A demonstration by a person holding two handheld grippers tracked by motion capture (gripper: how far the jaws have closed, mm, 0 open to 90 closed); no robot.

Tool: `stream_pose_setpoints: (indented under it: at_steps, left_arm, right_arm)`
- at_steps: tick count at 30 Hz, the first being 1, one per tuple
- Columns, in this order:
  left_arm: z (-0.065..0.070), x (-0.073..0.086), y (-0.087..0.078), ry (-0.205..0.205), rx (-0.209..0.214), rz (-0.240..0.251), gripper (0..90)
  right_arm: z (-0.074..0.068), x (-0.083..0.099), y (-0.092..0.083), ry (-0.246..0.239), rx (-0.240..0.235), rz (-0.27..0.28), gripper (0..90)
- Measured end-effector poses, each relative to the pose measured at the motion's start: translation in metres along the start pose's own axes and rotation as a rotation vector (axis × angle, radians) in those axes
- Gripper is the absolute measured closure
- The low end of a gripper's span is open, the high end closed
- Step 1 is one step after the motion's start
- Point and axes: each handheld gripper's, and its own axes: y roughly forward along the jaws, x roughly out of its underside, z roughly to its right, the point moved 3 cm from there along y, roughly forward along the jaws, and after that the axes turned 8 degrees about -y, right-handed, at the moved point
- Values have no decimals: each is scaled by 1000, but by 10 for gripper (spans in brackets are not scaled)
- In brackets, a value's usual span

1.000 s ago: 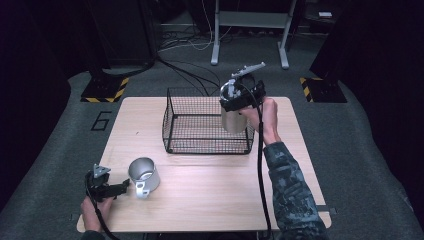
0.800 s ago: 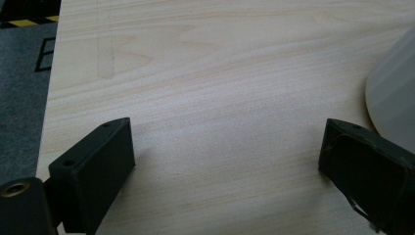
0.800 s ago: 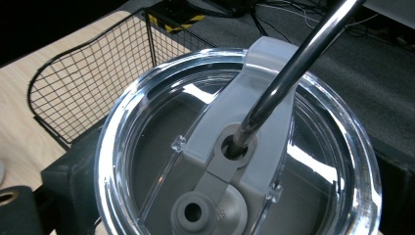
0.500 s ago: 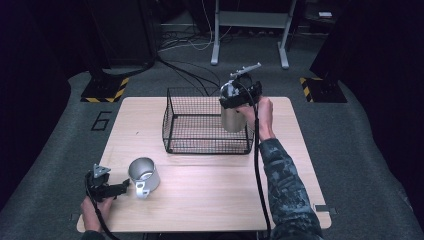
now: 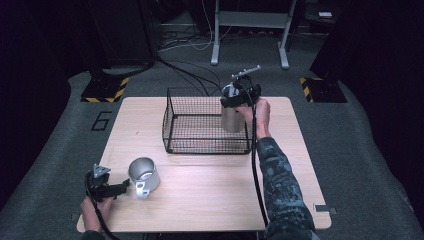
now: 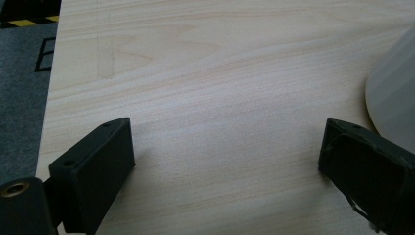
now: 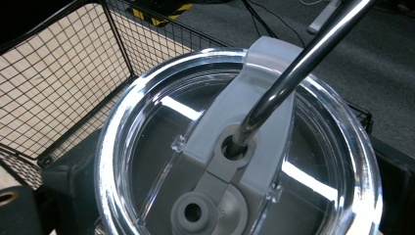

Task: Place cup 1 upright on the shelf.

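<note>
The right gripper [image 5: 239, 100] grips a steel tumbler [image 5: 231, 116] with a clear lid [image 7: 235, 161] and metal straw [image 7: 293, 73], held upright over the wire basket's [image 5: 200, 147] right end, seemingly inside it. Near the table's [image 5: 210, 200] front-left corner, the left gripper [image 5: 120, 188] rests with jaws open beside a steel mug [image 5: 143, 175].

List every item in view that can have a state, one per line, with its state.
Tumbler: upright, lid on, metal straw through it, held above the basket's right corner.
Wire basket: upright, nothing inside.
Steel mug: lying tipped on the table.
Right gripper: shut on tumbler.
Left gripper: open.
</note>
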Motion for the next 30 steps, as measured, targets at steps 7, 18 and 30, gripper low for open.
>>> stream_pose_setpoints:
  at_steps: [7, 18, 30]
  left_arm:
    - [0, 0, 0, -6, 1, 5, 62]
    - [0, 0, 0, -7, 1, 6, 62]
    - [0, 0, 0, -2, 0, 2, 62]
  right_arm:
    - [1, 6, 17, 26, 3, -26, 34]
    - [0, 12, 33, 36, 16, -40, 34]
    - [-4, 15, 44, 44, 24, -50, 34]
